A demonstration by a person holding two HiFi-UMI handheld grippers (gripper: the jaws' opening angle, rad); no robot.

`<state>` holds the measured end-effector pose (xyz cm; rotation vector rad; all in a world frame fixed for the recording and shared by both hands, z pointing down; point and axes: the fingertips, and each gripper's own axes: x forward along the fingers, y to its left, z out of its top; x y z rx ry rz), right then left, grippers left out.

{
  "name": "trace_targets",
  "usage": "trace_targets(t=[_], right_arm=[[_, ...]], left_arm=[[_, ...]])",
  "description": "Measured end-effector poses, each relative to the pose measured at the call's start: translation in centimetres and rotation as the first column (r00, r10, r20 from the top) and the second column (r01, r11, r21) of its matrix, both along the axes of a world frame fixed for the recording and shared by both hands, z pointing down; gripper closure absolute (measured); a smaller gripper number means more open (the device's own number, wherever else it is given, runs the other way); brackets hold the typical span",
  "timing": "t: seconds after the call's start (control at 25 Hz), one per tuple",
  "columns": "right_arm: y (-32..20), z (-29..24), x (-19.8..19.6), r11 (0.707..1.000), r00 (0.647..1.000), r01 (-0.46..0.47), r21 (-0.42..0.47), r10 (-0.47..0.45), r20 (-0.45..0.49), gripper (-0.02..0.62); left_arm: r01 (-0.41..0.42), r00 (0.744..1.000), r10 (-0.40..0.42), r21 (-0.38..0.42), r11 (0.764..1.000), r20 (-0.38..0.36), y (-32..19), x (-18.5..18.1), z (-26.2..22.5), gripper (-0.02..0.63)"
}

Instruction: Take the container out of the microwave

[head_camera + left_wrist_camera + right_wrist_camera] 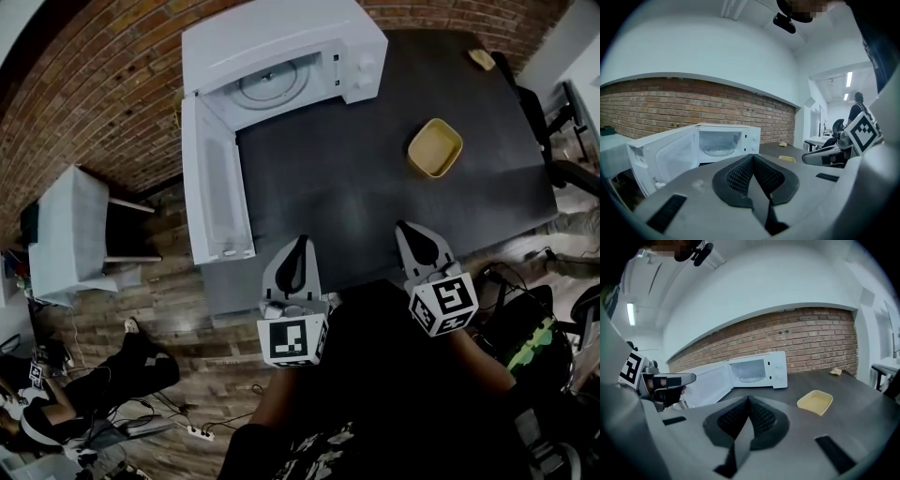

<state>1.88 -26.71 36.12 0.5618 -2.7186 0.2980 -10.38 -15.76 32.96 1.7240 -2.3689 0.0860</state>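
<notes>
The yellow container (435, 147) sits on the dark table (356, 202), to the right of the white microwave (281, 56); it shows too in the right gripper view as the yellow container (815, 402). The microwave door (214, 183) hangs wide open, and the glass turntable (267, 82) inside is bare. My left gripper (298, 246) hovers at the table's near edge, jaws shut with nothing between them. My right gripper (412, 232) is also at the near edge, shut and holding nothing, well short of the container.
A small tan object (482, 59) lies at the table's far right corner. A brick wall runs behind the microwave. A white side table (66, 230) stands at the left, and cables and a power strip (197, 433) lie on the wooden floor.
</notes>
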Motion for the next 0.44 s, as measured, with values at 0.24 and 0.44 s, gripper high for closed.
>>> trace_targets(t=[0.24,0.44], right_arm=[[3.0,0.4,0.9,0.998,0.999,0.025,0.056,-0.023,-0.029,0.532],[5.9,0.4,1.1,0.996,0.999,0.048,0.077,-0.046,-0.02,0.532]], left_arm=[[0.0,1.0,0.0,0.023,1.0,0.009,2.2,1.1,-0.6,0.598],[-0.008,1.0,0.008,-0.007,1.0,0.012,5.1,2.5,0.3,0.598]])
